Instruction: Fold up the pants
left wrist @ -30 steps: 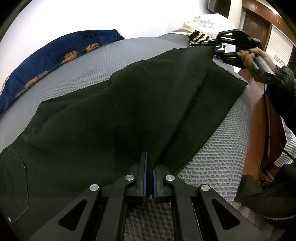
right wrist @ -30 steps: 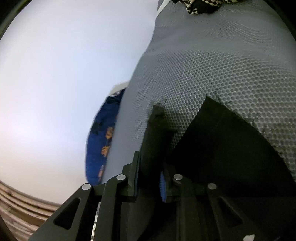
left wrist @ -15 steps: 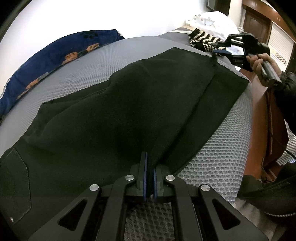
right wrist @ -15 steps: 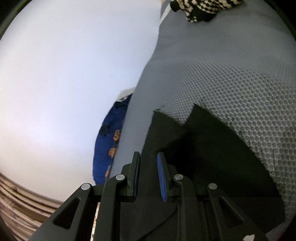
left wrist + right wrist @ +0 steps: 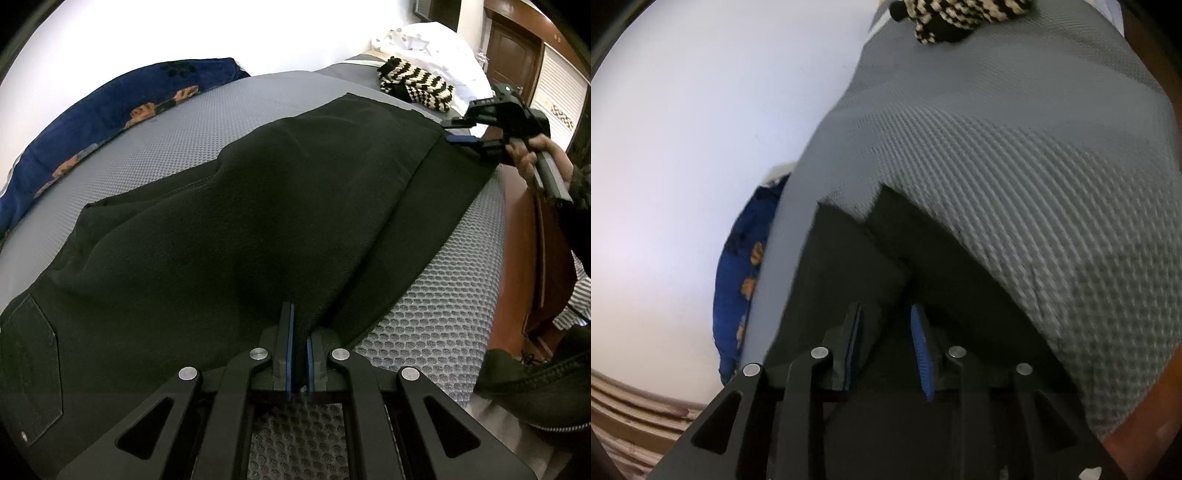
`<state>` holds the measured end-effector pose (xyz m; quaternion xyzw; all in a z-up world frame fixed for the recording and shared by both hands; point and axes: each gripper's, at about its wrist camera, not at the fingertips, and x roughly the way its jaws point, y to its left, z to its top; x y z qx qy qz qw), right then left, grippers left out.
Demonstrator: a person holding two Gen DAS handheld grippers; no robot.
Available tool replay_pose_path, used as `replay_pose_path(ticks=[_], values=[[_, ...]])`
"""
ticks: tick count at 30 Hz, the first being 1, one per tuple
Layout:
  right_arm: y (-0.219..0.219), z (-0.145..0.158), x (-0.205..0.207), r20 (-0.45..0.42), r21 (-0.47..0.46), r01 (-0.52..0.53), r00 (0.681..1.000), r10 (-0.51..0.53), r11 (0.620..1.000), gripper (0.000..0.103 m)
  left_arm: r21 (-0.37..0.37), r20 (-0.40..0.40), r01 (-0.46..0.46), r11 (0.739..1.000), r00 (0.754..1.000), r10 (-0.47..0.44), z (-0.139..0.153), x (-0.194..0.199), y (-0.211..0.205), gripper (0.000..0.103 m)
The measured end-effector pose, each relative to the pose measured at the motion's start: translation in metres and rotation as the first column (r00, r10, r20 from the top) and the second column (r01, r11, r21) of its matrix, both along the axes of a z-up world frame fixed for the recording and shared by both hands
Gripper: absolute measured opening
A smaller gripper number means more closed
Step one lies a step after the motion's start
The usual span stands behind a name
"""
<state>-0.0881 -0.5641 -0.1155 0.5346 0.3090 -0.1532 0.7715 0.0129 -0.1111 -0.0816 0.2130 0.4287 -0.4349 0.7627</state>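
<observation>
Black pants [image 5: 258,206] lie on the grey mesh mattress [image 5: 424,325], one leg folded over the other, hems at the far right. My left gripper [image 5: 299,325] is shut on the near edge of the upper leg near the crotch. My right gripper [image 5: 456,129] is open, empty, just past the hem end, held by a hand. In the right wrist view the right gripper [image 5: 886,325] is open over the two stacked hems of the pants [image 5: 849,266], apart from the cloth.
A blue blanket with orange print [image 5: 110,110] lies along the far edge by the white wall. A black-and-white knit item [image 5: 417,85] and a white pillow [image 5: 424,40] sit at the far right. Wooden furniture [image 5: 546,240] stands beyond the mattress's right edge.
My right gripper let go of the upper leg's hem, which now lies flat on the lower leg, and has opened wider and drawn back. The left gripper stays shut on the pants.
</observation>
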Motion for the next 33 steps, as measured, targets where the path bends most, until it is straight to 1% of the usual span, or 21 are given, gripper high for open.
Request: replay_pose_path(ticks=[4, 9, 11, 13, 15, 18, 21, 22, 24, 27, 30, 33], values=[[-0.009, 0.000, -0.001, 0.030, 0.010, 0.019, 0.999, -0.019, 1.000, 0.024, 0.002, 0.001, 0.001, 1.000, 1.000, -0.001, 0.000, 0.000, 0.000, 0.006], [-0.023, 0.001, 0.018, 0.040, 0.006, 0.018, 0.999, -0.018, 1.000, 0.023, 0.001, -0.003, -0.003, 1.000, 1.000, 0.003, 0.000, 0.000, 0.000, 0.006], [-0.024, 0.003, 0.025, 0.032, -0.004, 0.003, 0.999, -0.003, 1.000, 0.015, -0.001, -0.005, -0.004, 1.000, 1.000, 0.004, 0.000, 0.000, 0.001, 0.006], [-0.023, 0.005, 0.029, 0.023, -0.002, -0.017, 1.000, 0.017, 1.000, 0.010, -0.002, -0.009, -0.006, 1.000, 1.000, 0.006, 0.000, 0.001, 0.001, 0.006], [-0.020, 0.013, 0.033, 0.021, -0.004, -0.028, 0.999, 0.028, 1.000, 0.008, 0.002, -0.012, -0.003, 1.000, 1.000, 0.003, 0.000, 0.001, 0.001, 0.006], [-0.017, 0.035, 0.041, 0.028, -0.038, -0.048, 0.998, 0.049, 0.998, 0.005, 0.006, -0.010, 0.002, 1.000, 1.000, -0.002, 0.000, 0.001, 0.000, 0.006], [-0.014, 0.072, 0.050, 0.051, -0.095, -0.064, 0.996, 0.069, 0.993, 0.005, 0.015, 0.000, 0.010, 1.000, 1.000, -0.010, 0.002, 0.001, -0.002, 0.006], [-0.013, 0.089, 0.050, 0.069, -0.120, -0.069, 0.995, 0.078, 0.990, 0.005, 0.017, 0.004, 0.012, 1.000, 1.000, -0.012, 0.002, 0.000, -0.002, 0.006], [-0.010, 0.111, 0.051, 0.087, -0.149, -0.077, 0.992, 0.091, 0.986, 0.005, 0.013, 0.014, 0.011, 1.000, 1.000, -0.012, 0.004, -0.001, -0.003, 0.006], [-0.001, 0.140, 0.046, 0.075, -0.220, -0.098, 0.990, 0.117, 0.971, 0.005, 0.008, 0.026, 0.013, 1.000, 1.000, -0.013, 0.008, -0.001, -0.005, 0.006], [0.004, 0.147, 0.031, 0.046, -0.256, -0.093, 0.993, 0.108, 0.962, 0.004, 0.006, 0.035, 0.028, 1.000, 0.999, -0.028, 0.011, -0.002, -0.005, 0.006], [0.003, 0.134, 0.004, 0.006, -0.253, -0.063, 0.998, 0.067, 0.965, 0.004, 0.011, 0.045, 0.056, 0.998, 0.997, -0.056, 0.012, -0.003, -0.006, 0.006]])
